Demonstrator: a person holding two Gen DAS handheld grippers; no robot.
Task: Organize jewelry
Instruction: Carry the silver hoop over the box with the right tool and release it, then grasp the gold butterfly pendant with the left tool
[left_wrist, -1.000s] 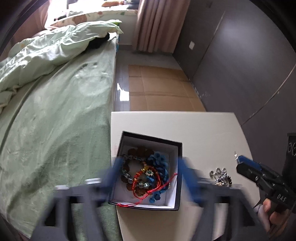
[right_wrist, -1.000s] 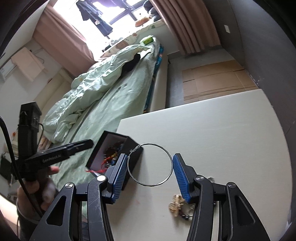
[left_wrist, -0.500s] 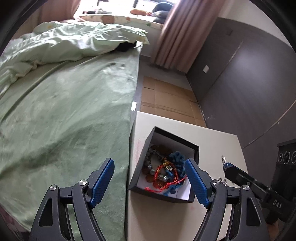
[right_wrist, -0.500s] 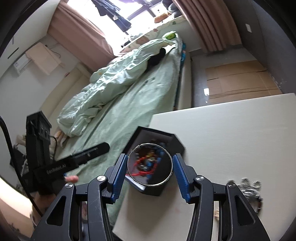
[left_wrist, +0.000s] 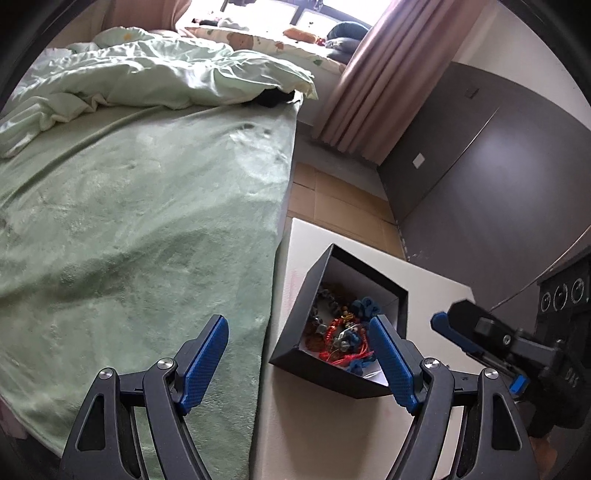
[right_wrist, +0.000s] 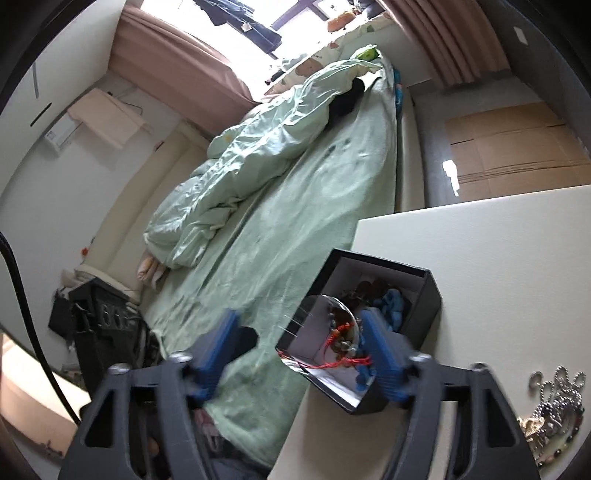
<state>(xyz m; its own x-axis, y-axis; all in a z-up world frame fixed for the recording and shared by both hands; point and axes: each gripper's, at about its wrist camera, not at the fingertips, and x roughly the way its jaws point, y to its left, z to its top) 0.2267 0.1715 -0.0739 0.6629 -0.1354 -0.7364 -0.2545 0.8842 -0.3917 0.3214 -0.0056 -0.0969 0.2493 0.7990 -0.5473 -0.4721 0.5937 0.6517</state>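
Note:
A black box with a white inside (left_wrist: 295, 343) (right_wrist: 428, 295) stands at the white table's left edge, holding red, blue and brown bracelets (left_wrist: 347, 332). My right gripper (right_wrist: 301, 347) is open wide just above the box. A thin silver hoop (right_wrist: 334, 317) hangs blurred between its fingers over the box, near the right finger. My left gripper (left_wrist: 299, 354) is open and empty, low at the box's near left corner, with its left finger over the bed. The right gripper also shows in the left wrist view (left_wrist: 458, 332).
A pile of silver chains and charms (right_wrist: 554, 410) lies on the table (right_wrist: 498, 258) at the right. A green bed (left_wrist: 129, 221) runs along the table's left side. Flattened cardboard (left_wrist: 332, 199) lies on the floor beyond. A dark wall (left_wrist: 480, 177) stands at the right.
My right gripper carried the silver hoop left over the box and spread its fingers wide; the hoop is now free of their grip. My left gripper drew back and left of the box.

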